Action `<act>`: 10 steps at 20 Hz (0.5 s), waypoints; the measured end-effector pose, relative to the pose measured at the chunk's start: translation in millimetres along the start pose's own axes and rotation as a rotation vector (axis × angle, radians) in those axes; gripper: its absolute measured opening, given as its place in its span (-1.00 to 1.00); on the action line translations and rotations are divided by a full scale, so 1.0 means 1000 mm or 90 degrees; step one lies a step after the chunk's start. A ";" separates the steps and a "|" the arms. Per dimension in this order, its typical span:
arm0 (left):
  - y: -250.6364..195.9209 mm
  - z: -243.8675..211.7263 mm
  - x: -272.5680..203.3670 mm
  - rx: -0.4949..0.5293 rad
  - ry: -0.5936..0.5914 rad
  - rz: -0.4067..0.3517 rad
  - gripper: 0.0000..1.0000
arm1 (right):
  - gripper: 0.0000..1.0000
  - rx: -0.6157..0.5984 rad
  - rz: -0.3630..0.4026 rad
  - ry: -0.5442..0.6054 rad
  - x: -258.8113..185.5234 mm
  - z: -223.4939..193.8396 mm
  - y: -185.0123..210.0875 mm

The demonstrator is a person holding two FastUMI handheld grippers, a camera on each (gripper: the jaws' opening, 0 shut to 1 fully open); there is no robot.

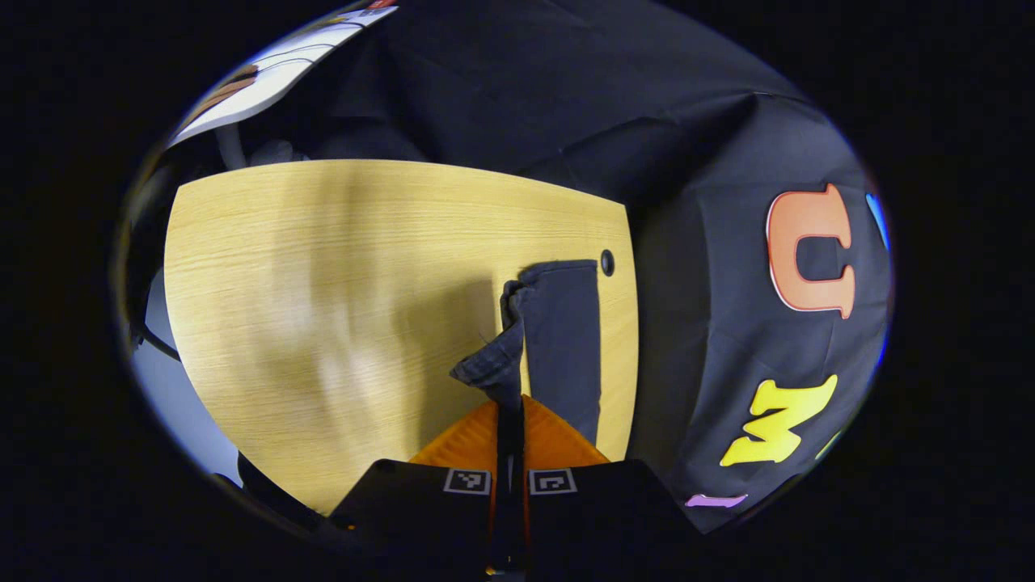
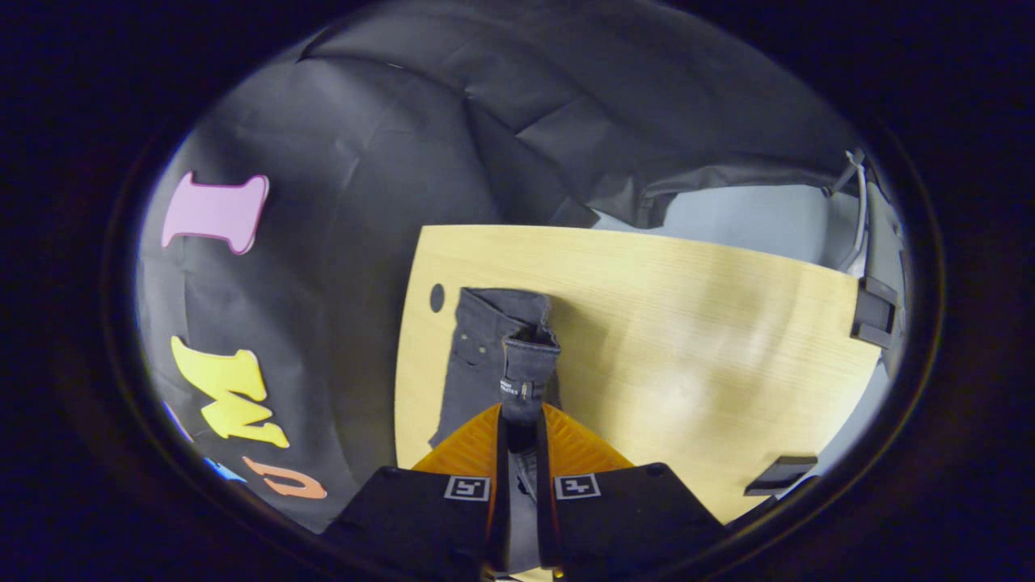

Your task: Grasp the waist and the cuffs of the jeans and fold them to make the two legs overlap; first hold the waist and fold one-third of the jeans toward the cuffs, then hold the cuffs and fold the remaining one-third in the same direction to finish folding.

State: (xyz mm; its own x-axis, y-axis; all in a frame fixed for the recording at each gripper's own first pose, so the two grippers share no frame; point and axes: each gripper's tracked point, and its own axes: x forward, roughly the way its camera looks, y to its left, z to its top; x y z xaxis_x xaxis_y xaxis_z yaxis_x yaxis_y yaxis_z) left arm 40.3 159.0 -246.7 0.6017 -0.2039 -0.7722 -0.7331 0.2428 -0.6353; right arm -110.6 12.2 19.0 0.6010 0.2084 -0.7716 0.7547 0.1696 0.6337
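Both grippers have a bite of the jeans right now. In the left gripper view, the left gripper (image 1: pixel 509 416) has its two fingers pressed nearly together with a bunched bit of dark denim pinched between them. That lifted edge of the jeans (image 1: pixel 558 339) rises straight out of the tips, and the rest of the fabric runs away from the gripper as a long flat strip on the counter (image 1: pixel 323 307), close to the counter's right-hand edge in that view. The far end of the strip stops just beside a small dark hole (image 1: pixel 607 262) in the wood.

The right gripper view is a similar story. The right gripper (image 2: pixel 521 420) is closed on a fold of denim, with cloth running down through the narrow gap between its fingers. The pinched part stands up a bit, and a small tag (image 2: pixel 509 387) shows on it. Past it, the jeans (image 2: pixel 485 339) lie flat along the counter's (image 2: pixel 687 323) left edge in that view, with stitching and what looks like a pocket on the near leg. There's a hole (image 2: pixel 437 297) in the wood here too, just left of the far end of the jeans.

The rest of the counter is bare wood. No containers anywhere.
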 end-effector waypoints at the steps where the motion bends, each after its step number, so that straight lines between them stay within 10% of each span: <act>1: -0.010 0.004 0.001 0.009 0.008 0.002 -0.93 | -0.67 -0.003 0.009 0.002 -0.002 0.002 0.014; 10: -0.061 0.044 0.077 0.026 0.085 0.060 -0.93 | -0.71 -0.092 0.012 0.027 0.052 0.029 0.100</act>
State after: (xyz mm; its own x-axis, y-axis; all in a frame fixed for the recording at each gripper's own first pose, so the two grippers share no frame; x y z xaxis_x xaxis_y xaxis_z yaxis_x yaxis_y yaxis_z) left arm 145.5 169.8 -267.7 0.4815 -0.3017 -0.8229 -0.7689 0.3052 -0.5618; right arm 3.5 11.9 40.7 0.6000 0.2533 -0.7588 0.6964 0.3013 0.6513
